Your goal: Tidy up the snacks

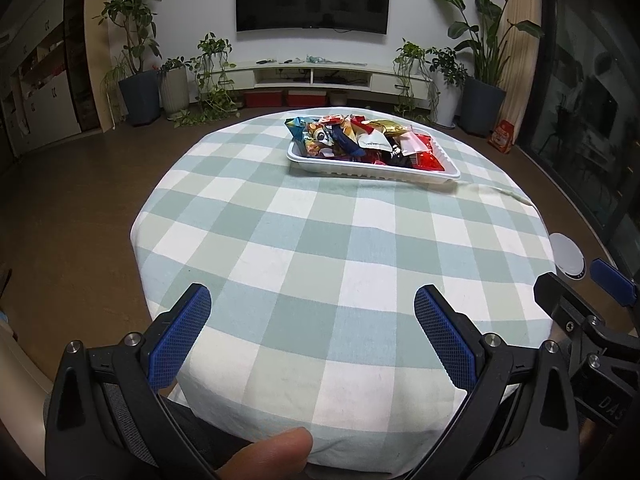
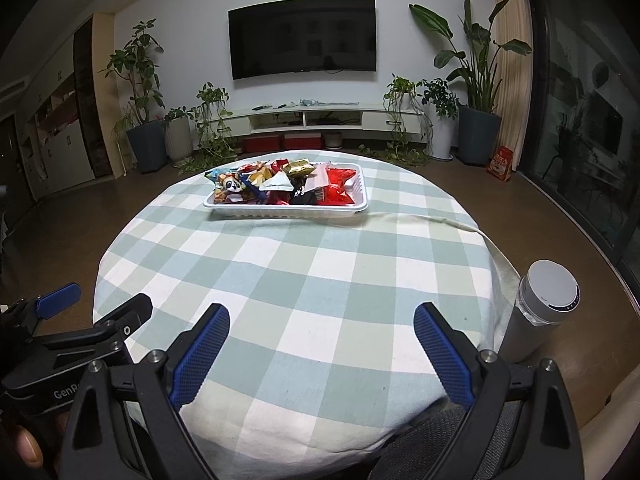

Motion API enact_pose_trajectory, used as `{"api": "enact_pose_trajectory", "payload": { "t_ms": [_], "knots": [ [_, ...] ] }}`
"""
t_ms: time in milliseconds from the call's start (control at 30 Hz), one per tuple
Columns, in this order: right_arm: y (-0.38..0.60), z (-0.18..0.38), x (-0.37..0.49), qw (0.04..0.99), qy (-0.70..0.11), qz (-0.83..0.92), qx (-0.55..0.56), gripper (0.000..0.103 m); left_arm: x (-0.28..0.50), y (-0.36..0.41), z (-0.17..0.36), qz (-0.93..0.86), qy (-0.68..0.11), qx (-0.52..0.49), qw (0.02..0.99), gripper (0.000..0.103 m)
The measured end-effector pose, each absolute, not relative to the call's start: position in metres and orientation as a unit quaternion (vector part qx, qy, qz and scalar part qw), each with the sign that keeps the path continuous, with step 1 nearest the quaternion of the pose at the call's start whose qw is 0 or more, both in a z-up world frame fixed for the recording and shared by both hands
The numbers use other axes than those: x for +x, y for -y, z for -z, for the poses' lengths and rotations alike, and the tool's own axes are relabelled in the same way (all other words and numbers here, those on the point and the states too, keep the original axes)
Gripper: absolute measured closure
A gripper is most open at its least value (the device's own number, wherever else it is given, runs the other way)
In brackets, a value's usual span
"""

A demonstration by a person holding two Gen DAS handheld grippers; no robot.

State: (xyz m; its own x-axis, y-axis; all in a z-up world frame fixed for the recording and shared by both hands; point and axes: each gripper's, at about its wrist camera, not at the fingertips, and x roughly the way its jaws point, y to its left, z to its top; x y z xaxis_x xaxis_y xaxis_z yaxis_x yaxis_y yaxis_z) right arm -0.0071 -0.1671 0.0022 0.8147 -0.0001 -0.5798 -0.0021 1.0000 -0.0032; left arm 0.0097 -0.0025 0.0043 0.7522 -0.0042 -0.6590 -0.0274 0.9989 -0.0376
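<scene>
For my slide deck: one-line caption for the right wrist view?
Open right hand-held gripper faces a white tray of mixed snack packets across a checked tablecloth.

White tray (image 2: 280, 209) (far table side) heaped with colourful snack packets (image 2: 280, 184).

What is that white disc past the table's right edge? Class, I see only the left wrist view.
Observer: It is the top of a tall white cylinder standing beside the table. Its body shows only in the right wrist view.
Operator: Is the right gripper open? I see just one blue pad of it.
Observer: Yes. The right gripper has both blue fingers spread wide, with only bare cloth between them.
</scene>
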Motion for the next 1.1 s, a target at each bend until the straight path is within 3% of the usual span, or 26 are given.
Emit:
{"api": "enact_pose_trajectory", "payload": {
  "t_ms": [1100],
  "knots": [
    [0.1668,-0.0029,-0.0075,0.952,-0.307,-0.001,-0.003,0.008,0.0089,0.0048,-0.0025,-0.006,-0.351,-0.02,0.936,0.0]
  ]
}}
